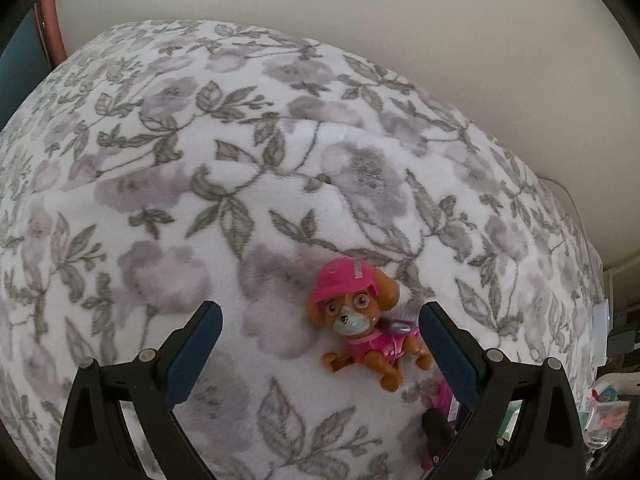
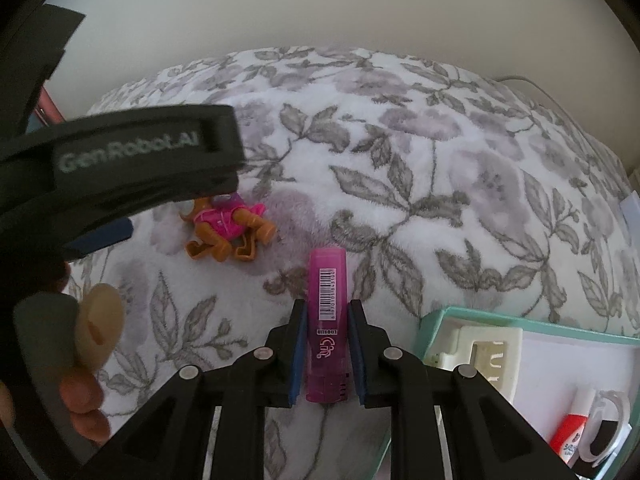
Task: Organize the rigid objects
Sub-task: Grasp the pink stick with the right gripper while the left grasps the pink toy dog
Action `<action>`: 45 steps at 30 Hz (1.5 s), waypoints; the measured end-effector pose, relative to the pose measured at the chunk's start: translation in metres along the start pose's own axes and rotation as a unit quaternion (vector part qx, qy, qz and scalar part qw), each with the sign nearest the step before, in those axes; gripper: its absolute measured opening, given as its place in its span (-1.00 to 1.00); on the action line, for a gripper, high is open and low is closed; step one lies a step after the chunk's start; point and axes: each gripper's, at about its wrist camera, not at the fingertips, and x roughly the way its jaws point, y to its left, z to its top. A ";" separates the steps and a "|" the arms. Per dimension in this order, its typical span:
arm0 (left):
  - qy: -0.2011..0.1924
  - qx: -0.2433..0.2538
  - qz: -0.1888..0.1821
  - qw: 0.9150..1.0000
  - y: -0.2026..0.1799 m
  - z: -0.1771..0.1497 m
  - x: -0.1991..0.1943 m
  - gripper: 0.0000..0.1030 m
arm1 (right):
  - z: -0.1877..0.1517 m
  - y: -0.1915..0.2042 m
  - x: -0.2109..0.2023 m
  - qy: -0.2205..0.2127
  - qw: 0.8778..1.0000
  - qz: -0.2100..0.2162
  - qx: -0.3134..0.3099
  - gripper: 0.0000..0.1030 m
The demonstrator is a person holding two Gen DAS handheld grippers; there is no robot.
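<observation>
Risk of knocking the toy pup [image 1: 360,320] aside with the spread left tool [image 1: 320,348] while the right tool [image 2: 326,344] pinches the pink tube [image 2: 327,320].

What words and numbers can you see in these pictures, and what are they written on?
"GenRobot.AI" on the side of the left claw.
"LOOSUN" on the pink glue stick in the right claw, upside down, so I am not sure of it.
Barcode digits on the glue stick: too small to read.
Writing on the red and white tube in the box: too blurred.
</observation>
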 end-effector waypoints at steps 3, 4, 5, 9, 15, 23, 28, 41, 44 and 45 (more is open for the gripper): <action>-0.006 -0.001 -0.004 1.000 -0.001 0.002 0.003 0.91 | 0.002 0.000 0.002 -0.001 1.000 0.000 -0.004 -0.60; -0.009 -0.001 -0.001 1.000 -0.001 0.003 0.004 0.91 | 0.002 0.000 0.002 -0.002 1.000 0.001 -0.004 -0.60; -0.012 0.001 0.003 1.000 -0.003 0.004 0.004 0.91 | 0.003 0.000 0.002 -0.002 1.000 0.001 -0.005 -0.60; -0.015 0.004 0.005 1.000 -0.006 0.004 0.007 0.70 | 0.004 0.000 0.003 -0.003 1.000 0.001 -0.006 -0.60; -0.014 0.010 -0.005 1.000 -0.007 0.002 0.007 0.44 | 0.002 0.001 0.002 -0.003 1.000 0.000 -0.008 -0.60; -0.006 0.027 0.002 1.000 -0.009 -0.001 0.004 -0.08 | 0.000 0.001 0.000 -0.001 1.000 0.000 -0.007 -0.60; 0.010 0.035 0.020 0.999 -0.005 -0.001 0.002 -0.08 | 0.000 0.001 -0.001 0.001 1.000 -0.001 -0.007 -0.60; 0.054 0.081 0.082 0.992 0.015 -0.013 -0.001 -0.11 | -0.007 0.006 -0.005 0.016 1.000 -0.010 -0.009 -0.59; 0.055 0.095 0.088 0.990 0.014 -0.020 -0.003 -0.11 | -0.011 0.007 -0.007 0.021 1.000 -0.009 -0.007 -0.60; 0.052 0.096 0.089 0.990 0.014 -0.023 -0.003 -0.11 | -0.012 0.008 -0.007 0.023 1.000 -0.009 -0.007 -0.60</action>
